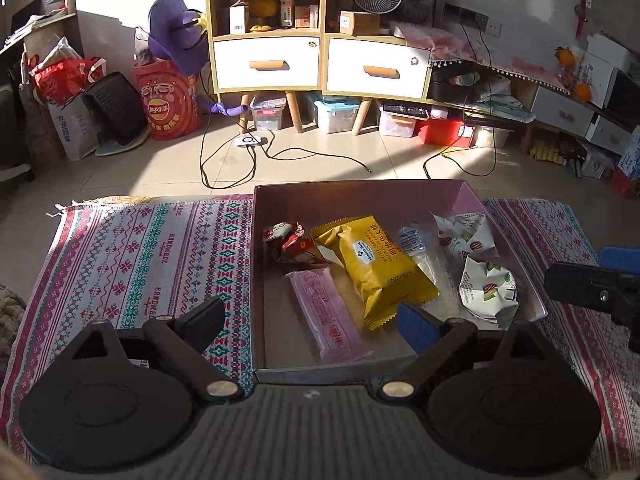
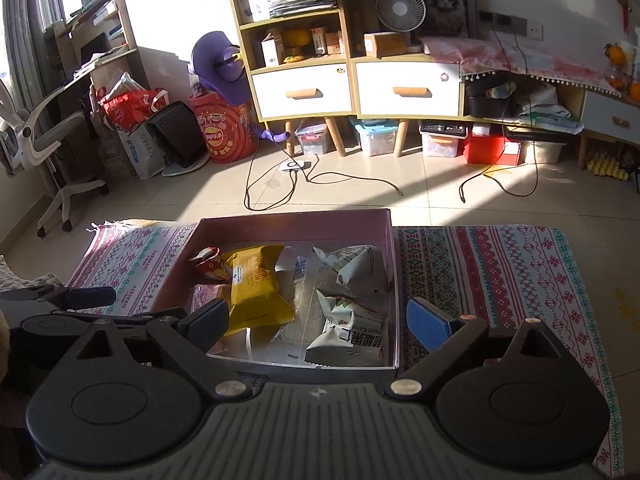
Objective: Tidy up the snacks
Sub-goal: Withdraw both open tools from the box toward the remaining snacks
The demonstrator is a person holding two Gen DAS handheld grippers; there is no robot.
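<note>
Jaws on both the left gripper (image 1: 310, 322) and the right gripper (image 2: 318, 322) stand spread wide and hold nothing, poised at the near wall of the pink box (image 1: 360, 194). Inside the box lie the snacks: a yellow packet (image 1: 380, 268) in the middle, a pink bar (image 1: 326, 316) and a red wrapper (image 1: 292, 242) to its left, two white packets (image 1: 486, 286) to its right. Beside the box the patterned cloth (image 1: 140, 248) on the tabletop carries no snacks, so the sorting looks finished or nearly so. Any next move would call for tidying inside the box or pulling away.
</note>
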